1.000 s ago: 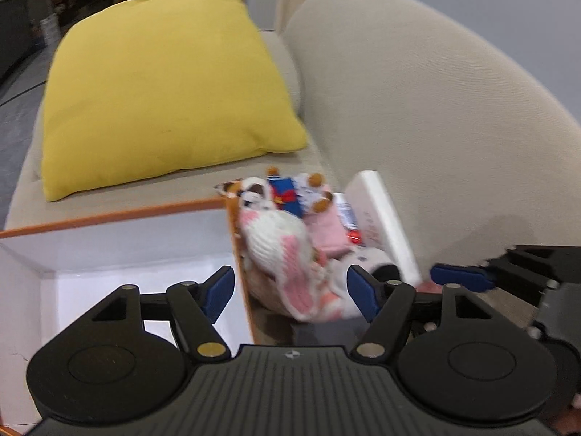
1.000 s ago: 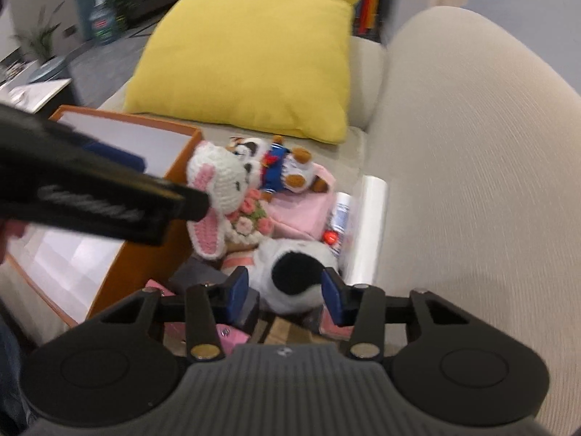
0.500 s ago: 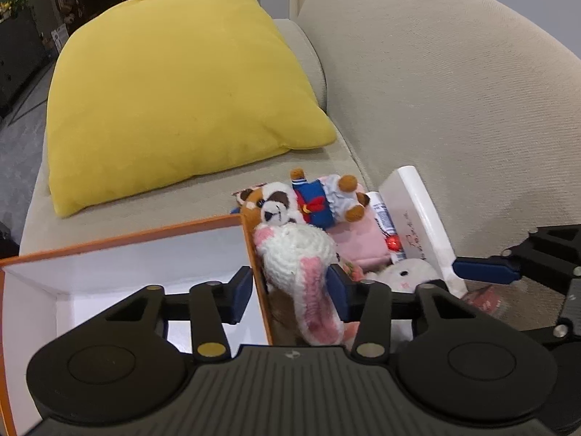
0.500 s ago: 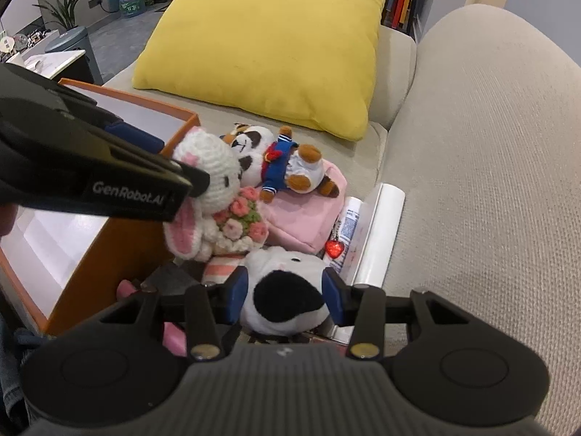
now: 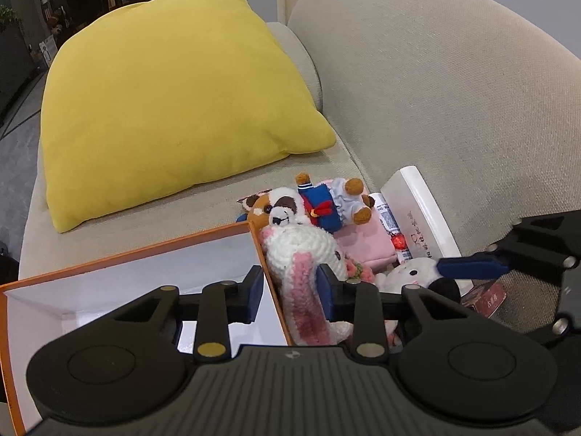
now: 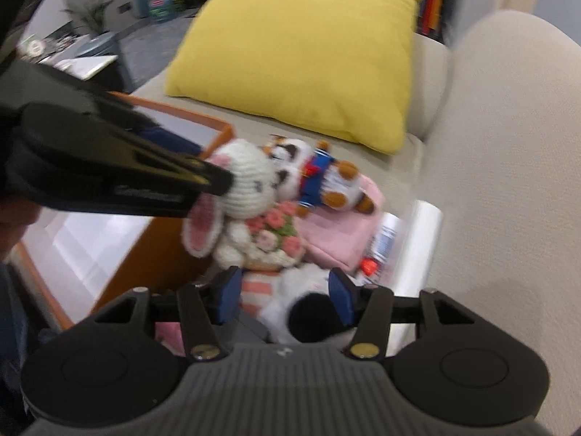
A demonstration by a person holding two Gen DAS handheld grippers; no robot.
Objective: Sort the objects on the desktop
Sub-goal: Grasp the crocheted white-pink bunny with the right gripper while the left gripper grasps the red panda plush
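A white and pink crochet bunny lies against the outer wall of the orange box on the sofa. My left gripper straddles the bunny's ear; its jaws are closing, the right pad touches the yarn, and the left pad stands clear over the box wall. In the right wrist view the bunny has one left finger at its head. My right gripper is opening around a black and white plush, with a gap at the left pad.
A bear in a blue sailor suit lies on a pink pouch. A white flat box and a small tube lean by the sofa back. A yellow cushion fills the far seat.
The left jaws have narrowed from wide apart to close around the bunny's ear. The right jaws, earlier pressed on the black and white plush, have spread. Both grippers came slightly lower.
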